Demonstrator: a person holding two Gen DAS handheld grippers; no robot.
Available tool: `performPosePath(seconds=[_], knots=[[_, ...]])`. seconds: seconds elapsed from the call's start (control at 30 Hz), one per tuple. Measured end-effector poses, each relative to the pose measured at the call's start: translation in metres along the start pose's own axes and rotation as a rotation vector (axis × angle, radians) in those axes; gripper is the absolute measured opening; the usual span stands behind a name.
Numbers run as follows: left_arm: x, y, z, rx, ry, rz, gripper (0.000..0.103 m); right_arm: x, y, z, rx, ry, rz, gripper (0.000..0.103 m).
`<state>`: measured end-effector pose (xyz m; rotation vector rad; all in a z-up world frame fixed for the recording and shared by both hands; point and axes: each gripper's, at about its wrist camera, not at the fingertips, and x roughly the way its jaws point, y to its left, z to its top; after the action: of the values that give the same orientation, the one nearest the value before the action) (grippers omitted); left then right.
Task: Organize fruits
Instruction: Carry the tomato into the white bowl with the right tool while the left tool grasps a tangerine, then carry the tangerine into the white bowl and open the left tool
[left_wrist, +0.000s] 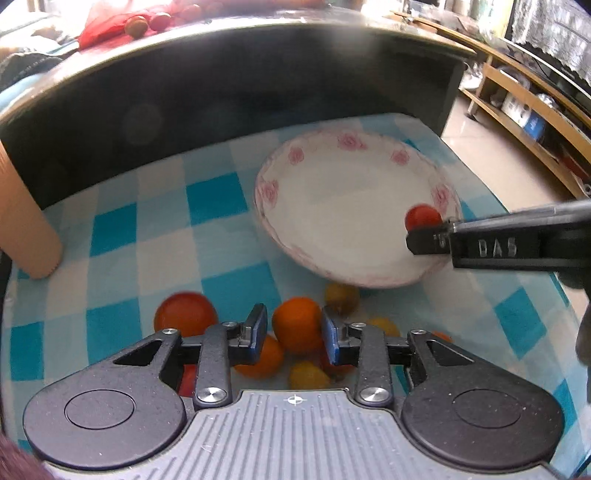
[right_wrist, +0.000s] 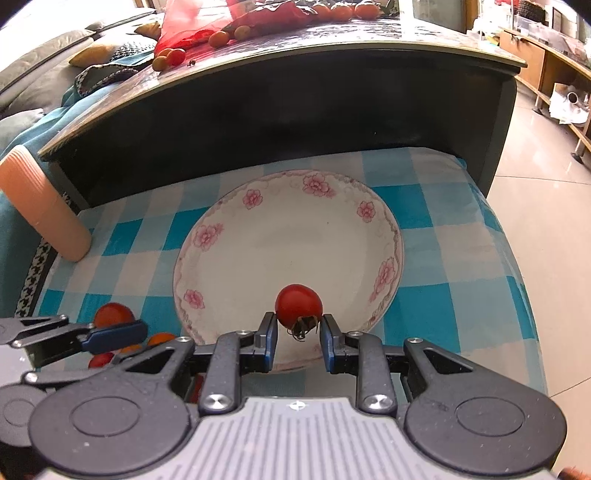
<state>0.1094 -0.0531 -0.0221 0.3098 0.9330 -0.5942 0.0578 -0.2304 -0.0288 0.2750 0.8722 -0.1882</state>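
- Your right gripper (right_wrist: 298, 330) sits over the near rim of the flowered plate (right_wrist: 258, 206), and its jaws stand a little wider than the red cherry tomato (right_wrist: 298, 304) at their tips. From your right wrist view you cannot tell whether the pads touch the fruit; it looks freed or nearly so.
- That tomato hangs just inside the plate's near right edge, stem tuft facing you. If it is not yet resting on the plate, carry it further toward the middle before you let go, since a round fruit this close to the rim can roll off onto the checked cloth (right_wrist: 443, 236).
- Open slowly and evenly, then draw straight back, so neither finger nudges the tomato.
- Your left gripper (left_wrist: 294, 330) is spread open around an orange fruit (left_wrist: 297, 325) in the loose pile on the cloth, near and left of the plate; whether the pads touch it cannot be told.
- Center that fruit between the pads before closing, because other fruits lie right beside and under it: a red tomato (left_wrist: 184, 314) to the left and small yellow ones (left_wrist: 341, 297) toward the plate.
- Squeeze gently; these skins likely bruise or split.
- Keep the two grippers apart over the plate, one at a time.
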Motion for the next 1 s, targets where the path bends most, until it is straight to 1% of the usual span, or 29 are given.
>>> performPosePath(seconds=[0.1,0.23,0.3,0.33,0.4,0.43,0.5,0.57,0.6,0.63,0.73,0.87,0.93,1.0], knots=[[0.004,-0.004,0.000,0.025,-0.004,-0.002,0.042,-0.002,0.001,-0.001,0.000,0.002,0.008,0.039],[0.011,-0.009,0.000,0.058,-0.016,0.014,0.041,-0.002,0.004,-0.003,-0.012,0.002,0.009,0.039],[0.014,-0.005,0.002,0.061,-0.020,-0.005,0.041,-0.001,0.005,-0.003,-0.014,0.004,0.011,0.039],[0.016,-0.001,0.003,0.058,-0.024,-0.019,0.044,0.000,0.005,-0.003,-0.013,0.006,0.011,0.039],[0.020,0.009,0.007,0.028,-0.012,-0.048,0.047,0.002,0.005,-0.003,-0.011,0.006,0.010,0.039],[0.019,0.011,0.008,0.029,-0.006,-0.055,0.047,0.001,0.006,-0.004,-0.014,0.006,0.010,0.039],[0.019,0.012,0.008,0.044,-0.001,-0.060,0.047,0.001,0.007,-0.004,-0.020,0.005,0.009,0.038],[0.018,0.009,0.008,0.047,0.001,-0.057,0.044,0.002,0.006,-0.004,-0.013,0.008,0.009,0.038],[0.018,0.006,0.008,0.055,0.007,-0.057,0.040,0.003,0.006,-0.003,-0.009,0.010,0.009,0.038],[0.018,0.002,0.007,0.070,0.013,-0.057,0.039,0.004,0.006,-0.003,-0.008,0.011,0.008,0.038],[0.018,-0.004,0.005,0.102,0.010,-0.040,0.039,0.003,0.007,-0.003,-0.013,0.010,0.011,0.038],[0.022,0.000,0.009,0.083,0.030,-0.064,0.039,0.002,0.005,-0.003,-0.010,0.009,0.014,0.038],[0.024,0.001,0.013,0.093,0.045,-0.064,0.042,0.002,0.004,-0.003,-0.006,0.008,0.015,0.038],[0.024,0.000,0.012,0.104,0.044,-0.064,0.043,0.002,0.006,-0.003,-0.008,0.009,0.014,0.038]])
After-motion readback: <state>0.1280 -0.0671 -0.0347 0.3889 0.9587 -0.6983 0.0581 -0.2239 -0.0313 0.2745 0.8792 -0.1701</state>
